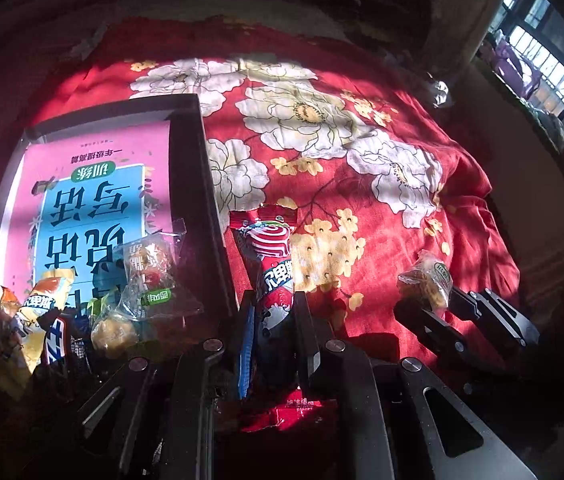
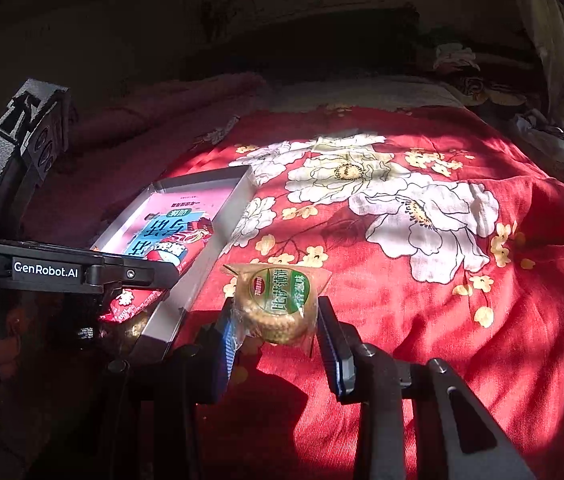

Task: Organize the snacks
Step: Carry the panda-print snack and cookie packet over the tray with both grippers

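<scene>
- The left gripper (image 1: 271, 312) is clenched on a long red candy packet (image 1: 269, 264) printed with a red-and-white swirl and white Chinese characters that are only partly readable; the packet stands up between the jaws toward 12 o'clock in the left wrist view.
- The right gripper (image 2: 277, 332) grasps a round biscuit pack (image 2: 282, 308) in clear wrap; its green round label carries white Chinese writing and a small red logo too small to read.
- In the left wrist view the same biscuit pack shows at about 3 o'clock of the red packet, well apart from it.
- A shallow box (image 1: 197, 160) with dark walls lies at 9 to 10 o'clock of the left gripper, just beside it, on a red floral cloth (image 1: 362, 168).
- Inside the box lies a pink booklet (image 1: 93, 184) with a blue panel of large Chinese characters, seen upside down.
- Loose snacks (image 1: 93, 300) crowd the near end of the box: a clear-wrapped pastry with a green label, an orange-and-white packet, a dark bar with white letters.
- In the right wrist view the left gripper's body (image 2: 45, 270) bears the words "GenRobot.AI", at 9 o'clock of the biscuit pack.
- A window (image 1: 550, 52) shows at 2 o'clock in the left wrist view.
</scene>
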Demonstrator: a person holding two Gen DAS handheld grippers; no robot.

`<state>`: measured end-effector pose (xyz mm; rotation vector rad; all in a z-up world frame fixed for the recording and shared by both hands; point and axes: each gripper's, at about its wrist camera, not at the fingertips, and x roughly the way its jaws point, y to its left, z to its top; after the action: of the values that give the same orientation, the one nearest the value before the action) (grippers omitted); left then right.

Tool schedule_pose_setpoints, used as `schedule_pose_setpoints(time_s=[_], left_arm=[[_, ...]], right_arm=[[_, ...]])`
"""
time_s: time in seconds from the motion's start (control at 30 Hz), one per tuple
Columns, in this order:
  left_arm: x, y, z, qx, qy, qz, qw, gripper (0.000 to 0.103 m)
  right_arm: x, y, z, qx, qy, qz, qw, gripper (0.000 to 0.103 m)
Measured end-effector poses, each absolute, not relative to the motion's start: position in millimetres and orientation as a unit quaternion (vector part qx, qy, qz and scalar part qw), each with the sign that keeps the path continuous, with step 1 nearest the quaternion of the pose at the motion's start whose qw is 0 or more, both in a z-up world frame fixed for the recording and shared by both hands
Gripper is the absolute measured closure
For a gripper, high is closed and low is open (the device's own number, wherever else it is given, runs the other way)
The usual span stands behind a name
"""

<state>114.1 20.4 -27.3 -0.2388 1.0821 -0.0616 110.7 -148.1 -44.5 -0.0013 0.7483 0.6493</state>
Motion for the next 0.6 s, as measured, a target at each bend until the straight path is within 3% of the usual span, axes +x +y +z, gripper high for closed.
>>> schedule_pose_setpoints(time_s=[0.6], left_arm=[[80.8, 78.1, -1.9, -0.154, 0.478, -0.002, 0.865, 0.085]], right_arm=[[89.0, -107.9, -32.2, -0.034, 0.346, 0.346, 0.871, 0.065]])
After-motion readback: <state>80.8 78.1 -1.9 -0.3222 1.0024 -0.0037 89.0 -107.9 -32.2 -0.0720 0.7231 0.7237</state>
